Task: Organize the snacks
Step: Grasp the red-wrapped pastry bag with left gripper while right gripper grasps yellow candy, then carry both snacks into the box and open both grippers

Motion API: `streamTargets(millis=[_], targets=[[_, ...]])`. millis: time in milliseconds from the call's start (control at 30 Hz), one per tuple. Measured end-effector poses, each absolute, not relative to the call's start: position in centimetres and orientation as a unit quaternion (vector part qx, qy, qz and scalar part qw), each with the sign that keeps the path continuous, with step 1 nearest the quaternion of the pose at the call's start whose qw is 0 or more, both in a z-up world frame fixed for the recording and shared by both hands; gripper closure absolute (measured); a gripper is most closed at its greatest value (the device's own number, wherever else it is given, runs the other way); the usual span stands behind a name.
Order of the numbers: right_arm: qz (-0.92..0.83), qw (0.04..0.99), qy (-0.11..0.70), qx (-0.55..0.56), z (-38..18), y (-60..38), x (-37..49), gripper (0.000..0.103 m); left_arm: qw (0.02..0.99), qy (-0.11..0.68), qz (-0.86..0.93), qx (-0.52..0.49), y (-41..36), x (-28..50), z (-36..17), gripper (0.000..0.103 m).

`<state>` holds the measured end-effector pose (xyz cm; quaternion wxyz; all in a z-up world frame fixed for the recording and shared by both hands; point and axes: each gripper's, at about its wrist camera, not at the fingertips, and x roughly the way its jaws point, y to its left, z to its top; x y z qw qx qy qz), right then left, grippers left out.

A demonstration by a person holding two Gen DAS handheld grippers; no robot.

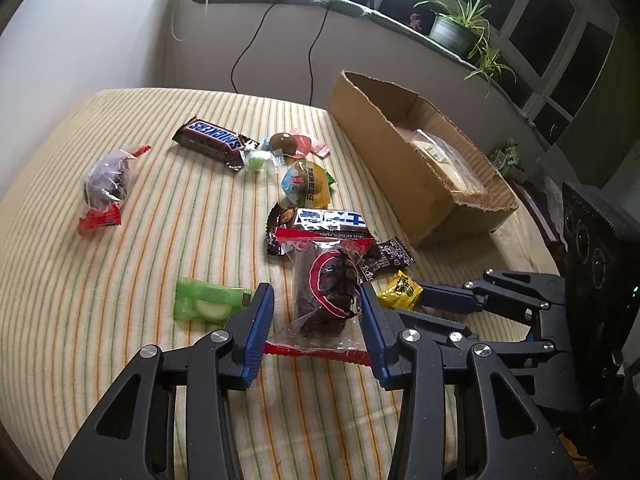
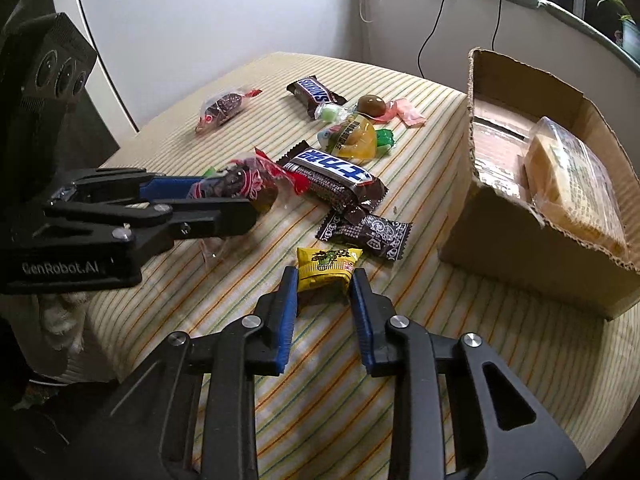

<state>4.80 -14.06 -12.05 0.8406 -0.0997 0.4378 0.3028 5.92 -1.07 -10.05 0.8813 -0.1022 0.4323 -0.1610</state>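
Snacks lie scattered on a striped tablecloth (image 1: 120,280). My left gripper (image 1: 316,300) is open, its jaws on either side of a clear red-edged packet of dark snack (image 1: 326,296), not closed on it; it also shows in the right wrist view (image 2: 248,188). My right gripper (image 2: 324,280) is open, its jaws flanking a small yellow packet (image 2: 326,268) on the cloth; this packet also shows in the left wrist view (image 1: 400,290). A cardboard box (image 2: 520,232) with a wrapped yellow cake (image 2: 572,184) inside stands at the right.
Further back lie a Snickers bar (image 1: 212,142), a second dark bar with blue label (image 1: 320,224), a black sachet (image 2: 364,234), a green packet (image 1: 204,300), another red-edged packet (image 1: 106,184), a yellow jelly cup (image 1: 308,184) and small sweets. Cables and plants are behind.
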Motion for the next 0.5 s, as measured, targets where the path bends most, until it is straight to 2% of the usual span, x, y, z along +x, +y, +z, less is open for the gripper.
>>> streamTargets(millis=[500], targets=[[0.3, 0.866, 0.394, -0.071, -7.3, -16.2, 4.2, 0.076, 0.89, 0.409, -0.178, -0.097, -2.0, 6.9, -7.4, 0.062]])
